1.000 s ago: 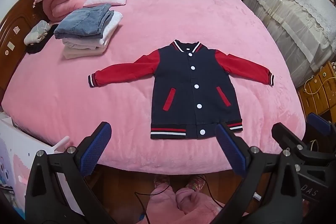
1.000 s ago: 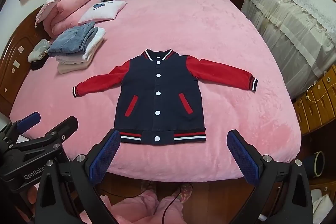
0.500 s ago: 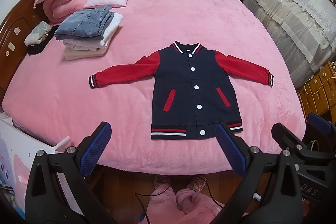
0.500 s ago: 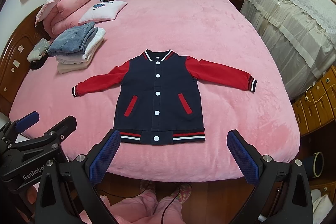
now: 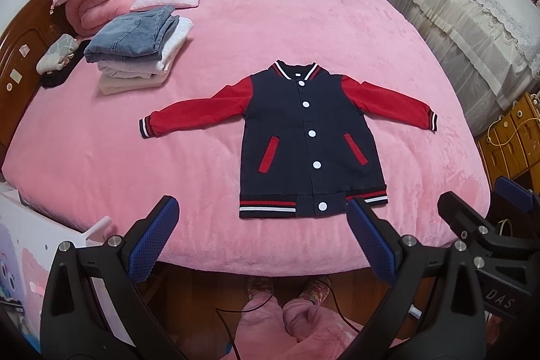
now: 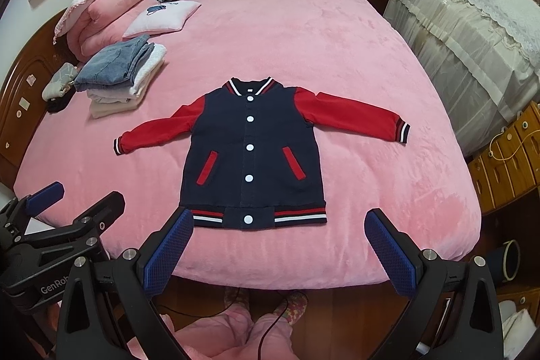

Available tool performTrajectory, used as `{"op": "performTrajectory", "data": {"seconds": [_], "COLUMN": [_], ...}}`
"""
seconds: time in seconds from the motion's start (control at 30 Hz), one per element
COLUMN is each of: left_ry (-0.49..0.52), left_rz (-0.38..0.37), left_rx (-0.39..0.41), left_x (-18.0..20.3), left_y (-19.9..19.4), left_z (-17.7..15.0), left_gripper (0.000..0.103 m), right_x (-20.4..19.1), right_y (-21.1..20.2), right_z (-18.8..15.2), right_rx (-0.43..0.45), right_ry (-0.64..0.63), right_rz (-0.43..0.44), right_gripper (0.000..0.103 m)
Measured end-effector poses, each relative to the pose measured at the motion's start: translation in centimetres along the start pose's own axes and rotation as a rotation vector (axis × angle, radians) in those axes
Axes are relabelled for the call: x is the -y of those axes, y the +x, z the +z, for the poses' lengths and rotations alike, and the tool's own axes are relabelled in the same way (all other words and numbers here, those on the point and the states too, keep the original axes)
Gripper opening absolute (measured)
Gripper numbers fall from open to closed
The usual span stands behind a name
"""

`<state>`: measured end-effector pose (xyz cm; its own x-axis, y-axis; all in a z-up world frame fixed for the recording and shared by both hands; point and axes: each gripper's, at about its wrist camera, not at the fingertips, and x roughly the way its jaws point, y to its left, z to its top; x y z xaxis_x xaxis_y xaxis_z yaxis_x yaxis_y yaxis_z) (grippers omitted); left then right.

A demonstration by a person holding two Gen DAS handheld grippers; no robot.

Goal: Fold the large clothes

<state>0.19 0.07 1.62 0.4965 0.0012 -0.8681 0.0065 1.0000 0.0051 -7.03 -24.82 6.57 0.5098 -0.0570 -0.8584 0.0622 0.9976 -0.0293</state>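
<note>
- Two tools, left tool [image 5: 260, 240] and right tool [image 6: 278, 250], hang spread wide, gripping nothing.
- Varsity jacket [image 6: 251, 154] looks soft, limp; pinch the striped cuffs.

Both wrist views look from above the foot edge of the bed [image 5: 101, 157], tilted down toward its headboard end — the left camera sits left, the right one right. They share the whole bed and the jacket [image 6: 251, 154] spread near its foot.
</note>
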Motion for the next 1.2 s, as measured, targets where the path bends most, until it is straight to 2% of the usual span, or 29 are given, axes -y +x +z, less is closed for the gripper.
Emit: {"op": "performTrajectory", "data": {"seconds": [0.33,0.8,1.0,1.2], "left_ry": [-0.029,-0.094,-0.17,-0.37], "left_rz": [0.031,0.066,0.062,-0.025], "left_rx": [0.034,0.032,-0.056,-0.17], "left_x": [0.9,1.8,0.3,-4.9], "left_y": [-0.7,-1.4,0.6,4.8], "left_z": [-1.4,-2.8,-3.0,-3.6], "left_gripper": [0.098,0.098,0.098,0.099], "right_x": [0.8,1.5,1.3,-1.9], "right_y": [0.3,0.9,4.0,7.2], "right_z": [-0.7,-0.7,-0.8,-1.0], "right_rx": [0.01,0.0,-0.089,-0.089], "right_ry": [-0.034,-0.114,-0.138,-0.223], "right_rz": [-0.007,-0.021,0.01,0.013], "right_gripper": [0.103,0.103,0.103,0.103]}}
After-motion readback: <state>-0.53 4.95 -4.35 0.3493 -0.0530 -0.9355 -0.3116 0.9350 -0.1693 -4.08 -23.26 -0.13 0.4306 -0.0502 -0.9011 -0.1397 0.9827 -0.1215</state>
